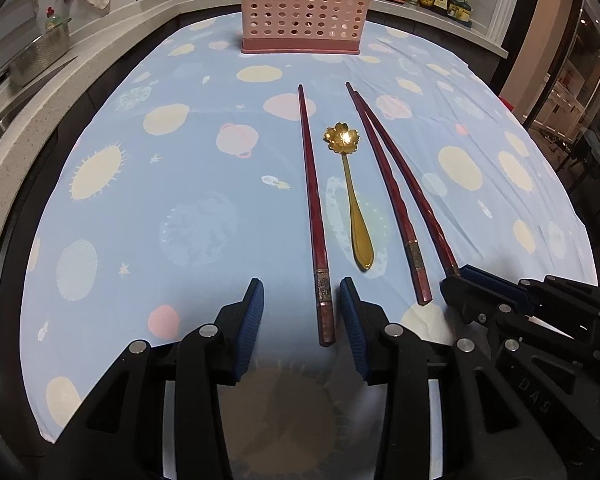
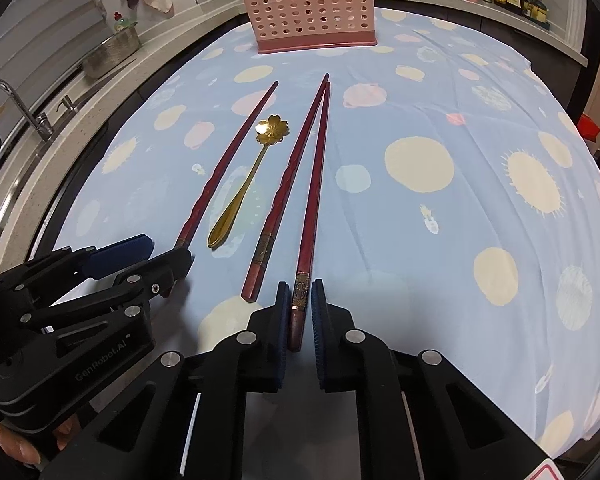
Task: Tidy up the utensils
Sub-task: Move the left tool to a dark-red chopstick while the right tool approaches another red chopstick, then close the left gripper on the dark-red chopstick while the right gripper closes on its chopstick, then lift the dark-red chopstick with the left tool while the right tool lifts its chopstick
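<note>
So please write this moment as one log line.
left claw: open around chopstick | right claw: closing on chopstick | spoon: on cloth

Table (image 1: pixel 32 128) covered by a blue cloth (image 1: pixel 180 208) printed with planets, suns and stars. At the far end, upright on the cloth, a pink perforated holder (image 1: pixel 300 8). Nearer, laid roughly lengthwise, three dark red chopsticks and a gold spoon (image 1: pixel 350 196) with a flower-shaped bowl. One chopstick (image 1: pixel 314 216) left of the spoon, lying apart from it. Two chopsticks right of the spoon, inner (image 1: pixel 384 184) and outer (image 1: pixel 410 184), tips touching or crossing at the far end, spreading apart toward the near end. Spoon between left chopstick and pair, bowl pointing toward the holder.
</note>
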`<state>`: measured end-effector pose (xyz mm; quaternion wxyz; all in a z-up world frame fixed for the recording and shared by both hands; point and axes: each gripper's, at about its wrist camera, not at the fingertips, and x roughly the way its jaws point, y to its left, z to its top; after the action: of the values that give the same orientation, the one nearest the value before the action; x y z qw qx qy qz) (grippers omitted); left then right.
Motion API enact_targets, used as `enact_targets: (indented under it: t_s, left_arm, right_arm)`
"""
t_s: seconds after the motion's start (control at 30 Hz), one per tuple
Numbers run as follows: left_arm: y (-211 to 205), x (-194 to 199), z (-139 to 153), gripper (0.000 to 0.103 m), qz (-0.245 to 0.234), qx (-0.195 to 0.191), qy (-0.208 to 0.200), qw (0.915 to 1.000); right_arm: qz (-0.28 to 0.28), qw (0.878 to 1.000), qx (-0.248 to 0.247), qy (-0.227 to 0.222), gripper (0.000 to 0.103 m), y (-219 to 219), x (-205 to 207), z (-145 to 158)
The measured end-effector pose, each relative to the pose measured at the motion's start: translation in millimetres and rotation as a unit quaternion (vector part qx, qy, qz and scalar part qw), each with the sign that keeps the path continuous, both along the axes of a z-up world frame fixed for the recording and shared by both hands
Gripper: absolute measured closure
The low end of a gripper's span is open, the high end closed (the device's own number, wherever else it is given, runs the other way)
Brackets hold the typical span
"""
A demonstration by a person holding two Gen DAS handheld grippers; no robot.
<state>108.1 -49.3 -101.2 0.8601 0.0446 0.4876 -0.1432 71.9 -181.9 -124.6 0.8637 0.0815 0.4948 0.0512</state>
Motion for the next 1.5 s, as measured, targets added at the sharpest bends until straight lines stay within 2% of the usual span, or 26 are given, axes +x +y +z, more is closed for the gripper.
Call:
enact_targets:
  t_s: [0.2, 0.37, 0.53, 1.1, 1.3, 1.5]
  left_arm:
    - [2, -1, 0, 0.067, 0.001, -0.005, -0.003, 1.0]
    - [6, -1, 0, 0.087, 0.002, -0.022, 0.002, 0.9998]
    - [8, -2, 0, 0.096, 0.001, -0.036, 0.008, 0.9993]
    - [15, -8, 30, 0.096, 0.007, -0.06, -0.017, 0.998]
    - [21, -4, 58, 0.096, 0.015, -0.073, -0.043, 0.9963]
    - [28, 4, 98, 0.096, 0.027, -0.084, -0.085, 0.9924]
  right_arm:
    - [-0.002, 1.0, 0.004, 0.0, 0.094, -1, 0, 0]
    - [-0.004, 1.0, 0.007, 0.0, 0.095, -3, -1, 0]
    - [-0.008, 1.0, 0.009, -0.001, 0.095, -5, -3, 1]
    - [-0.028, 0.999, 0.022, -0.024, 0.096, -18, -10, 18]
    - [-0.047, 0.997, 0.037, -0.056, 0.096, -30, -11, 44]
    - [-0.066, 0.991, 0.047, -0.104, 0.096, -45, -7, 83]
